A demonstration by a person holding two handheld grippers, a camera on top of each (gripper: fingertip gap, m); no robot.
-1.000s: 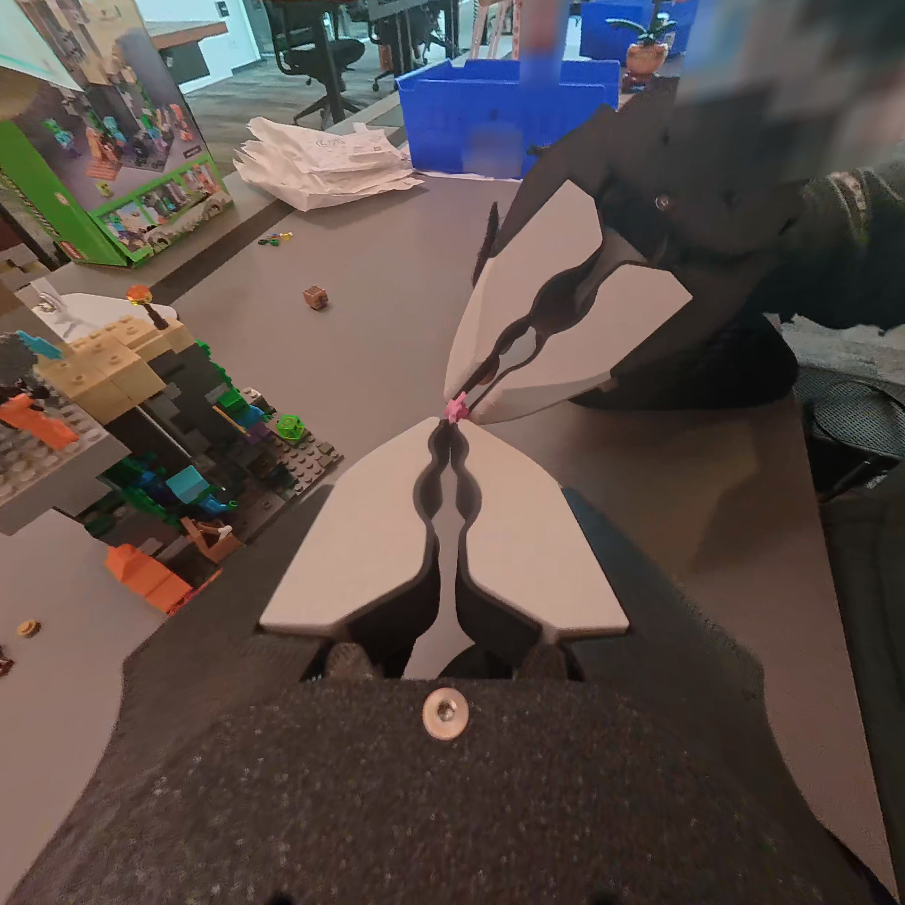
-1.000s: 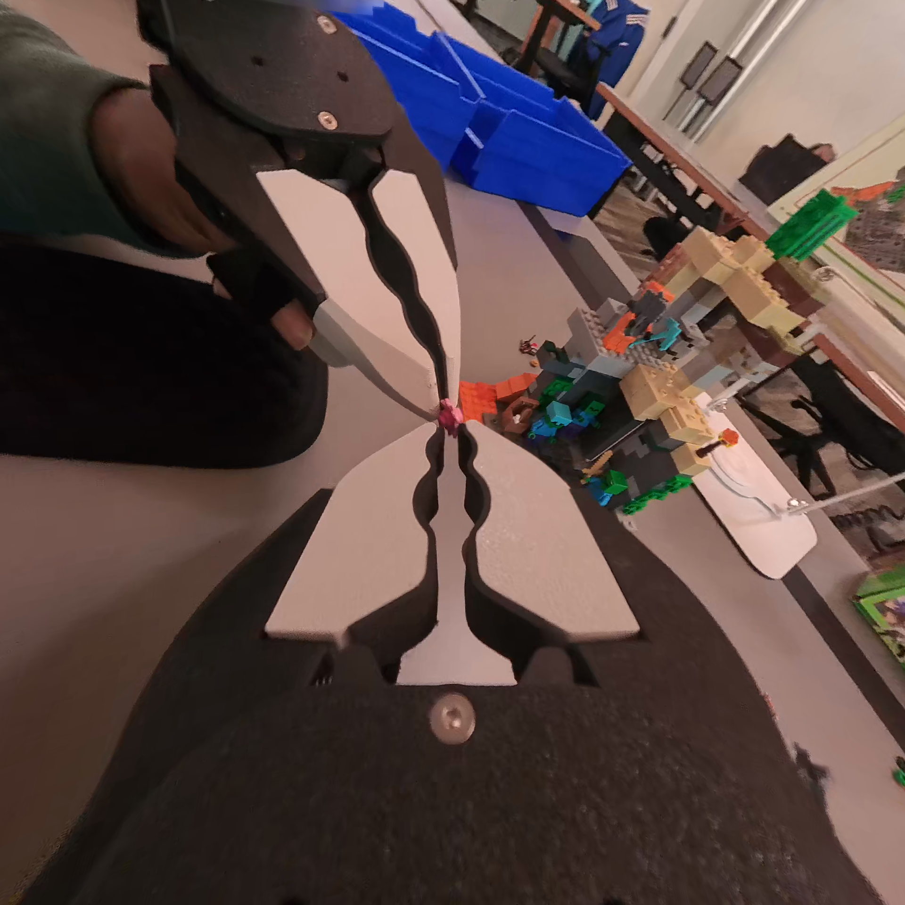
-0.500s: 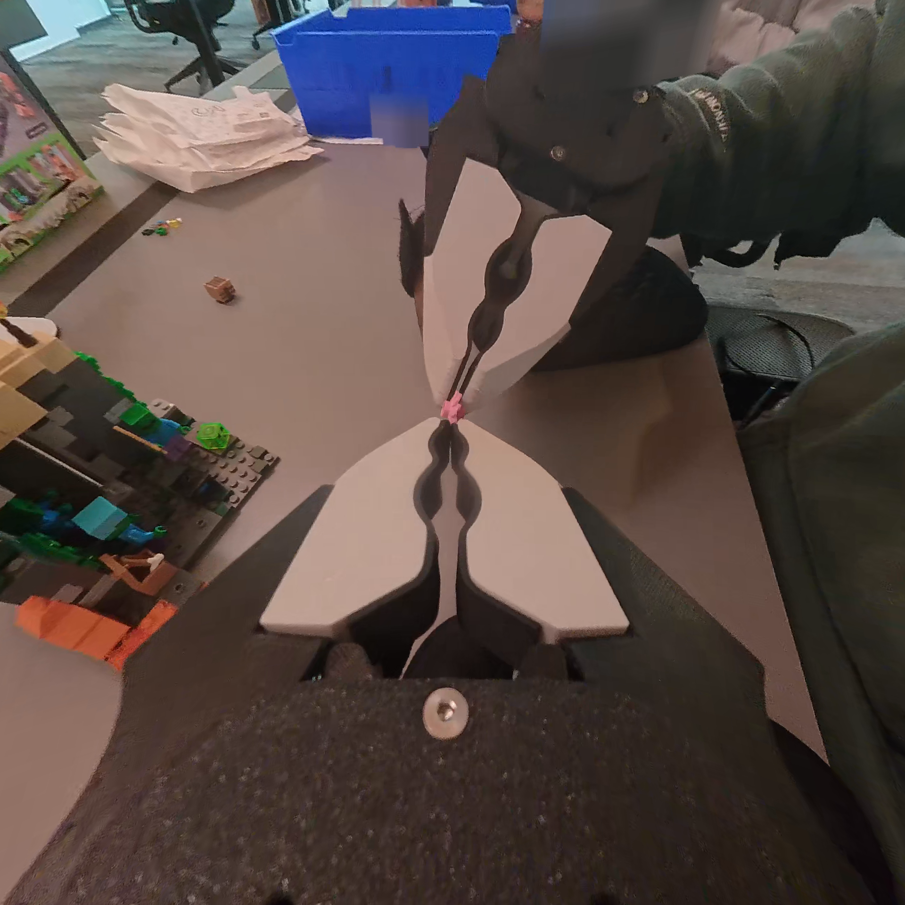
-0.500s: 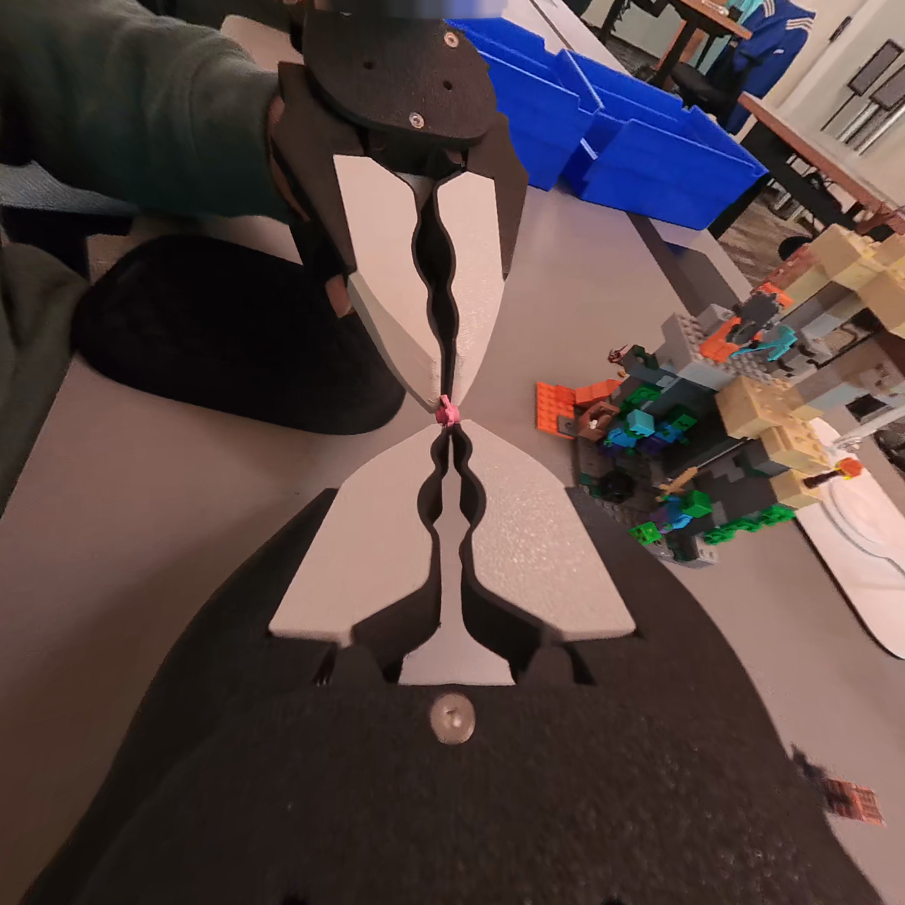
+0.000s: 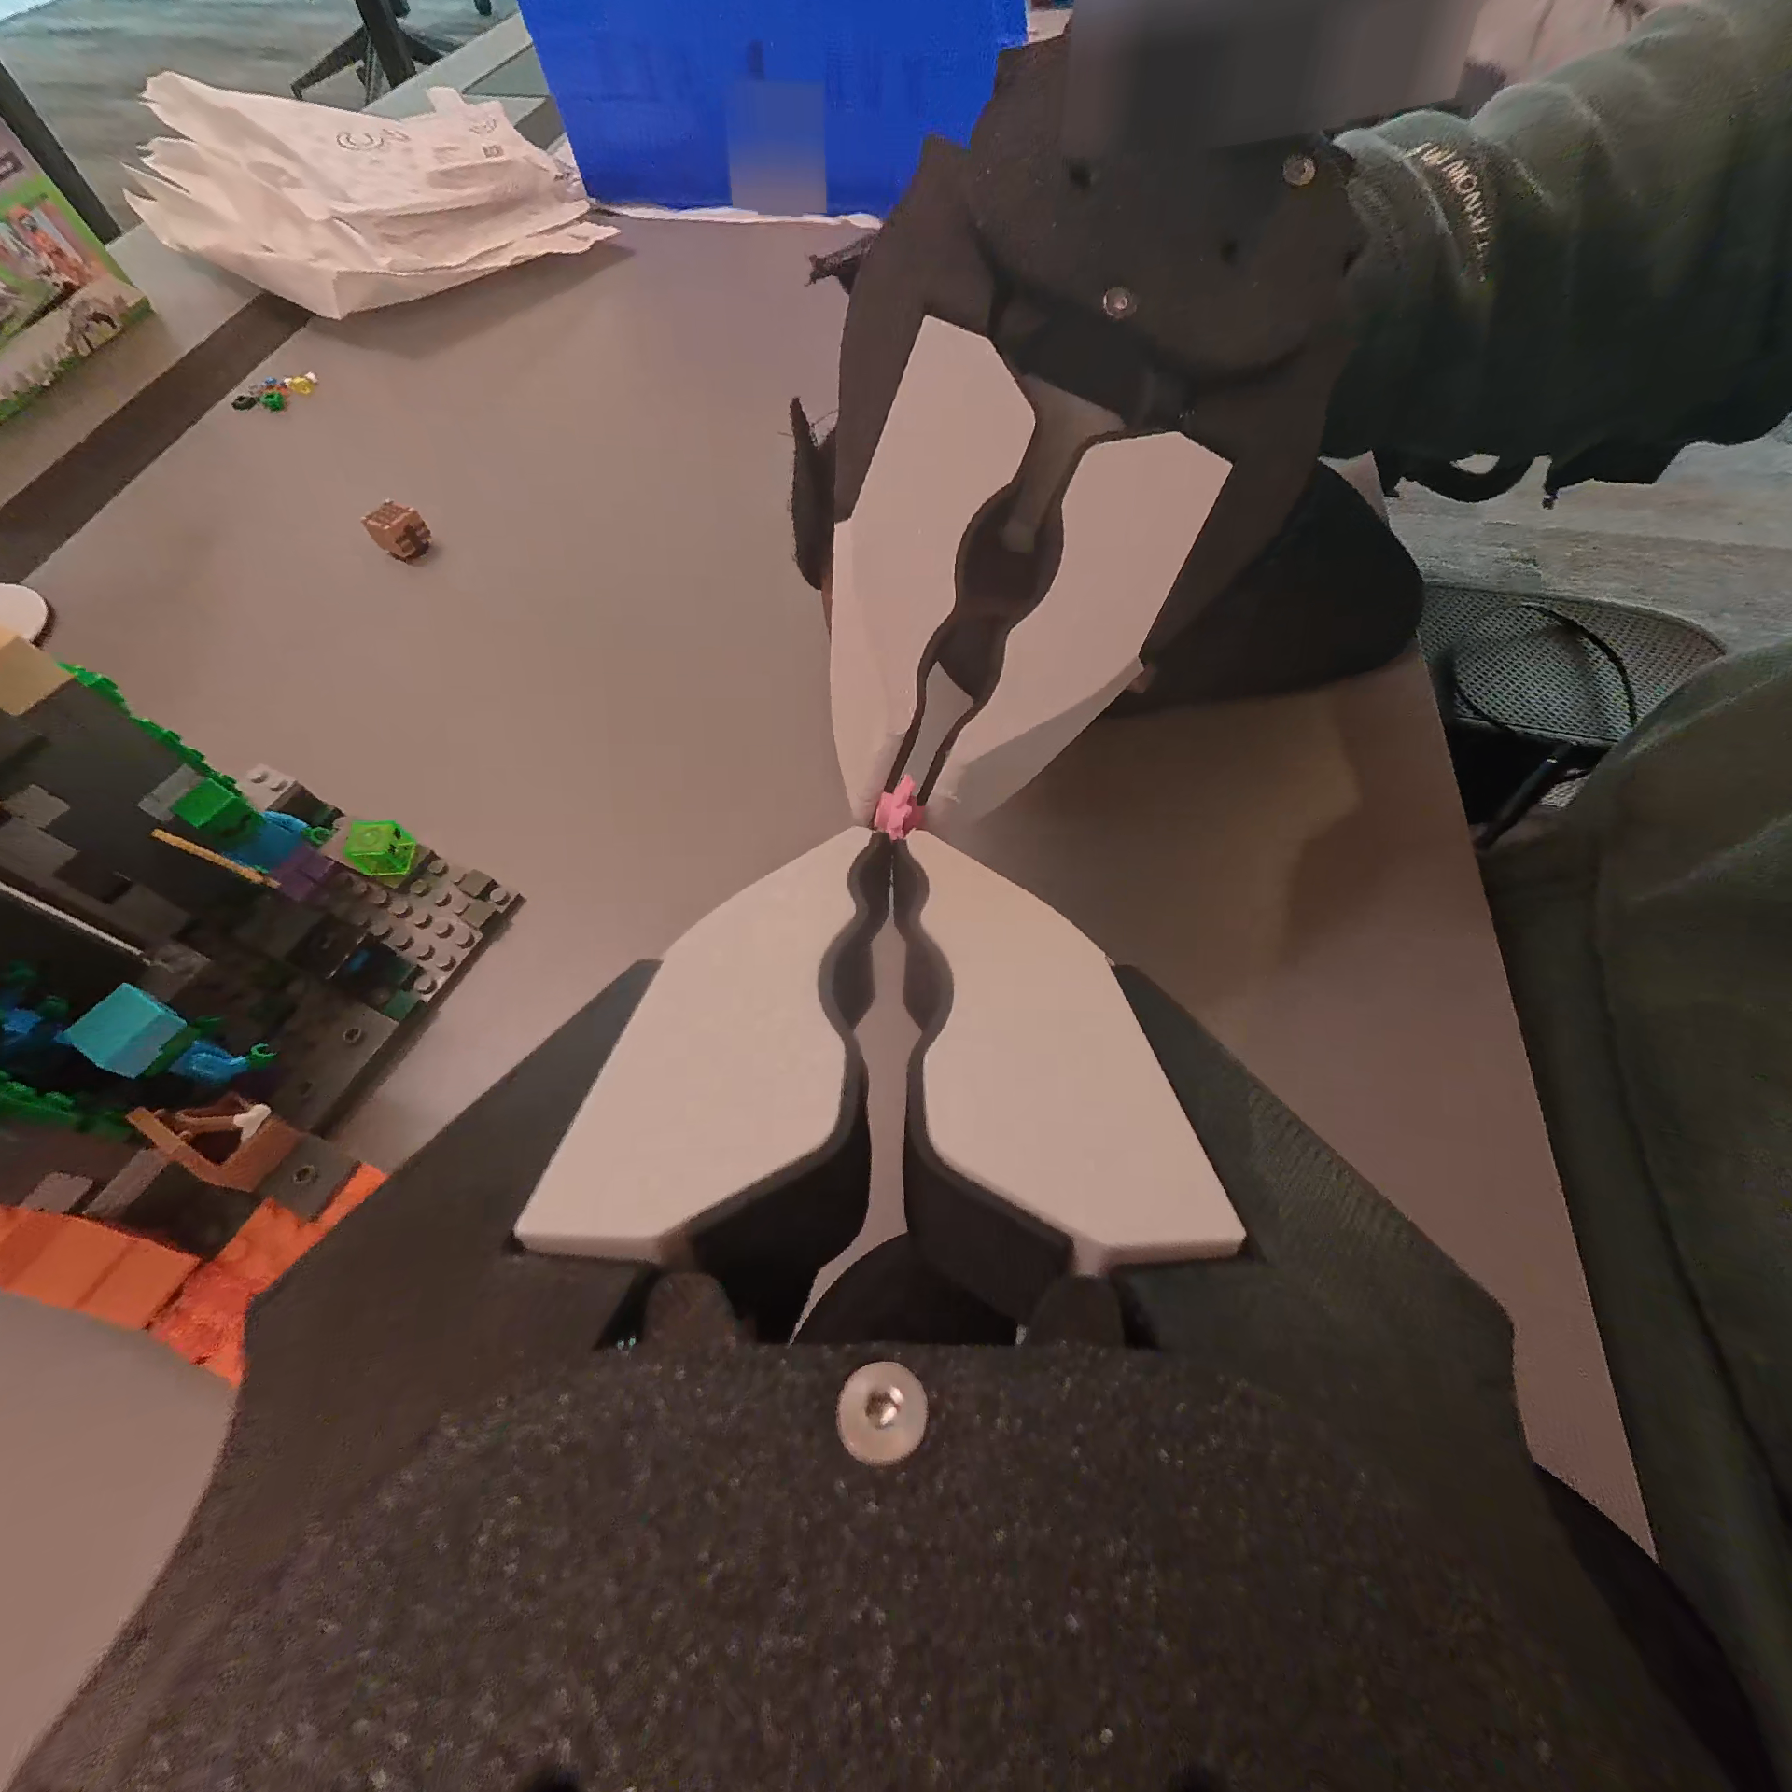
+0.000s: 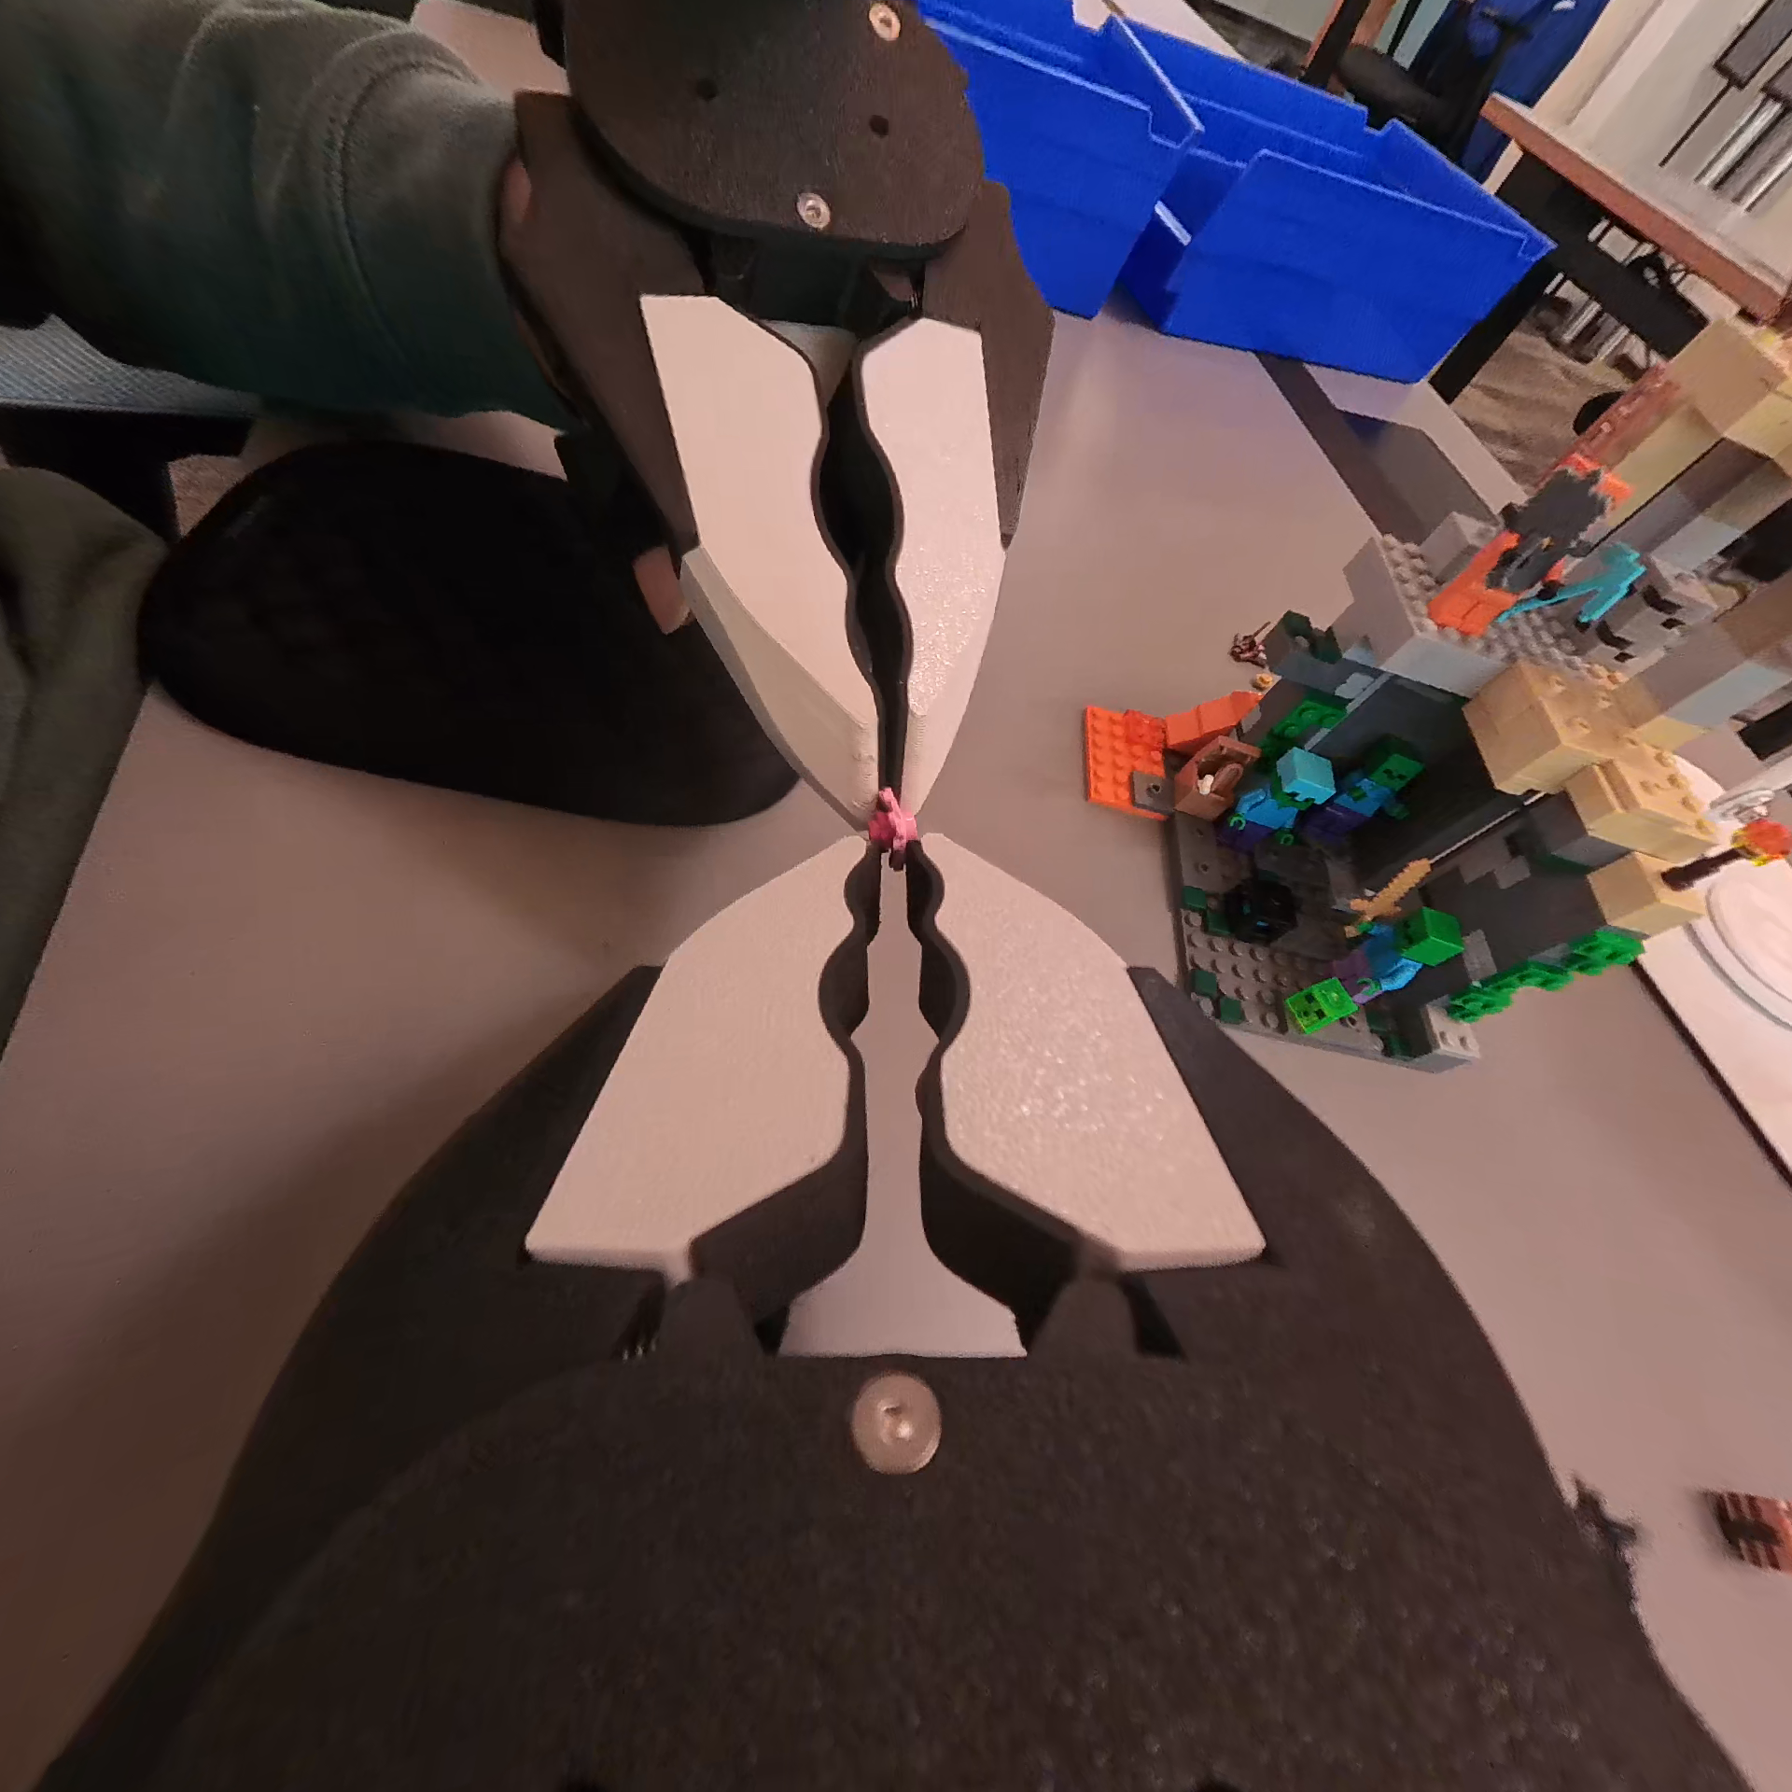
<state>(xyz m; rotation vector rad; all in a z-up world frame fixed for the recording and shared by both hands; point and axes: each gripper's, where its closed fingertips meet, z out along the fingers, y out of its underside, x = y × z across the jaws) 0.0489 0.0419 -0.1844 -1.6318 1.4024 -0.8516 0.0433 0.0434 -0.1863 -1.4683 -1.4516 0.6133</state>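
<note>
We hold the tiny pink piece [image 5: 894,807] up in the air over the grey table [image 5: 601,621], with our left gripper [image 5: 890,846] and our right gripper [image 6: 892,858] both pinched shut on it, tip to tip, so we should keep both squeezes soft and both hands steady and in line, or the little piece may pop out. Our left view shows, farther off, the brown block [image 5: 398,528], the white paper pile [image 5: 359,208] and a blue bin [image 5: 766,97], and our right view shows the whole toy brick model [image 6: 1435,824] beside the grippers and more blue bins [image 6: 1261,204] far back.
</note>
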